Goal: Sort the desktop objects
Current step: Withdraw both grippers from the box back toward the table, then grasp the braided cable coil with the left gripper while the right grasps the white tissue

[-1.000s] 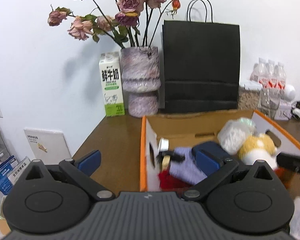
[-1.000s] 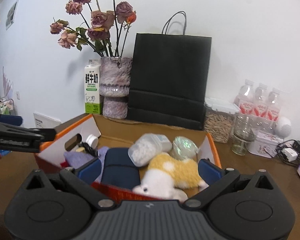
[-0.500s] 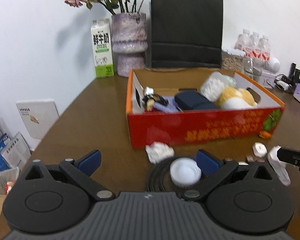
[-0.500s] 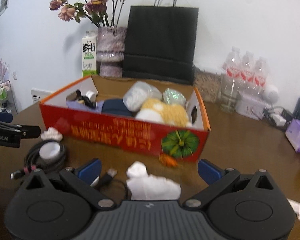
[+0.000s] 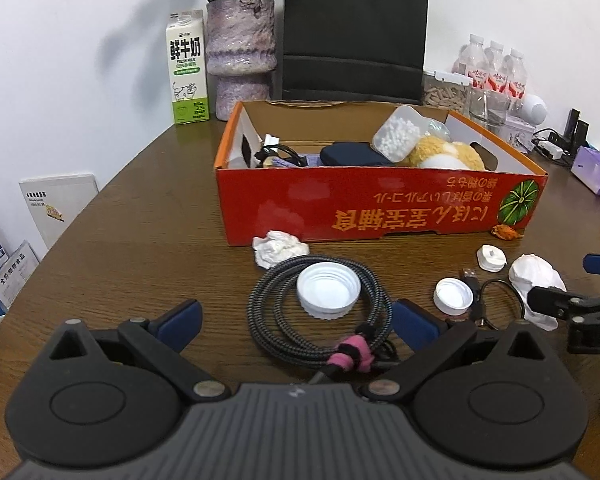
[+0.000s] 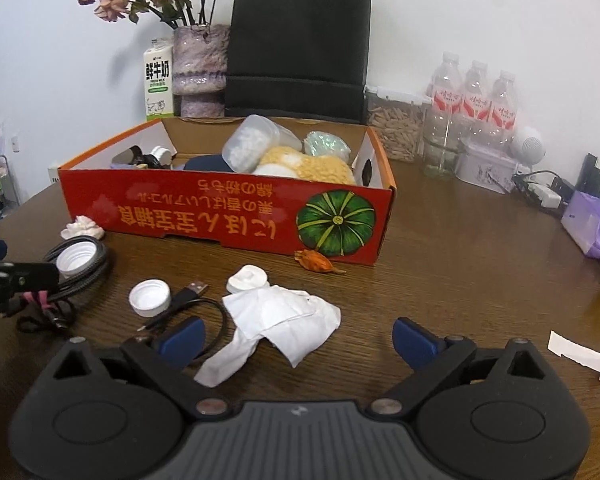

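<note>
Compared with a second earlier, we had brought both grippers down from above the red cardboard box (image 5: pixel 380 212) to the clutter in front of it. The left gripper (image 5: pixel 296 318) stood wide open and empty over the coiled braided cable (image 5: pixel 276 320). The right gripper (image 6: pixel 298 340), jaws just narrowed slightly yet still wide, straddled the crumpled tissue (image 6: pixel 284 320) without gripping it

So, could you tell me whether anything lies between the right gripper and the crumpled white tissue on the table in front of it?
Nothing visible does. The right gripper is open, and the crumpled white tissue lies on the brown wooden table between its blue fingertips. A thin black USB cable loops beside the left fingertip.
</note>
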